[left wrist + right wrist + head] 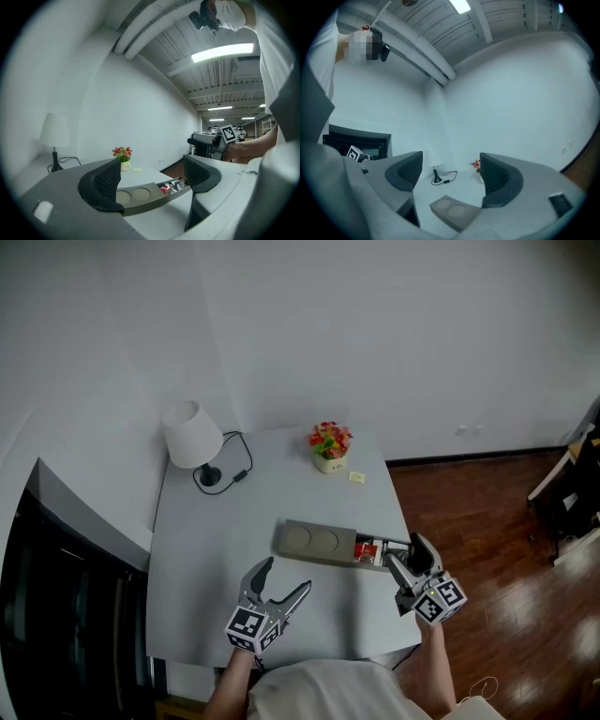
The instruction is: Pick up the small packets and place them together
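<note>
While a small cluster of red and pale packets (367, 550) already lies together in the open compartment at the right end of the grey tray (314, 542), the job looks largely done. The one possible straggler is a small yellowish item (356, 477) near the flower pot (329, 446) at the back of the table (206, 540); it is too small to tell whether it is a packet. No loose packets show on the rest of the tabletop.

On the left, the left gripper (287, 576) hovers over the near part of the table, angled up and right toward the tray but apart from it. Its jaws stand wide with nothing between the pads; its own view shows only the tray and the packets beyond the gap.

On the right, the right gripper (405, 551) sits at the table's right edge, its tips just beside the packet compartment, pointing back across the tray toward the lamp (194, 437). Its jaws are spread wide and empty, which suggests a packet was set down here.
</note>
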`<state>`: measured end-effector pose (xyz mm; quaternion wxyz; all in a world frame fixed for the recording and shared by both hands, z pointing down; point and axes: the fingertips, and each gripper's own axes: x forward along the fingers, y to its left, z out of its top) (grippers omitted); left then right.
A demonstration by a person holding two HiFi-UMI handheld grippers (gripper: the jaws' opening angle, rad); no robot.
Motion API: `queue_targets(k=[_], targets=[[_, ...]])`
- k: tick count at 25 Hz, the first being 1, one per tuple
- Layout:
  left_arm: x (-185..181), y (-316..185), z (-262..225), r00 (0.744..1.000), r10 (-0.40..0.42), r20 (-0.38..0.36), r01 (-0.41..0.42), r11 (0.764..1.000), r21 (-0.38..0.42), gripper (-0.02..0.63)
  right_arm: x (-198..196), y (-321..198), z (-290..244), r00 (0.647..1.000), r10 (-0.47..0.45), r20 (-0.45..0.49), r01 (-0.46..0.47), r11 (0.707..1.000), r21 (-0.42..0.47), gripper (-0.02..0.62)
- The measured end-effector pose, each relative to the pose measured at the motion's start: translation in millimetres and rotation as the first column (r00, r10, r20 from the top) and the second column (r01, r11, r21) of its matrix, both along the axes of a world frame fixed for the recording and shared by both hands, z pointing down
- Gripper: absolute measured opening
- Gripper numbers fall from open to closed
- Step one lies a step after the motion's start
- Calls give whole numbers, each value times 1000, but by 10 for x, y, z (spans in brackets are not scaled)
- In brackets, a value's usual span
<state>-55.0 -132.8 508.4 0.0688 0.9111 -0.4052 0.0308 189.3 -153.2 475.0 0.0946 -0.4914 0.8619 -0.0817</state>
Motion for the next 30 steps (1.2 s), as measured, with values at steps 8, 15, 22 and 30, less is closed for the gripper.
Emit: queue_targets(k=[8,15,22,30], targets=[[-367,17,-216,974,-222,-48,227,959,169,503,-504,386,30,946,214,-243,-197,976,93,413],[-179,87,83,986,-160,36,156,983,95,419,-717,554,151,915,171,-364,-142,984,106,336],[-187,-48,47,985,-169,-19,170,981,90,420,-467,469,338,955,67,-288,-70,998,-2,316],[-86,-74,119,991,-137,4,136,989,51,420,26,130,1147,972,-171,-163,103,927,-361,304]])
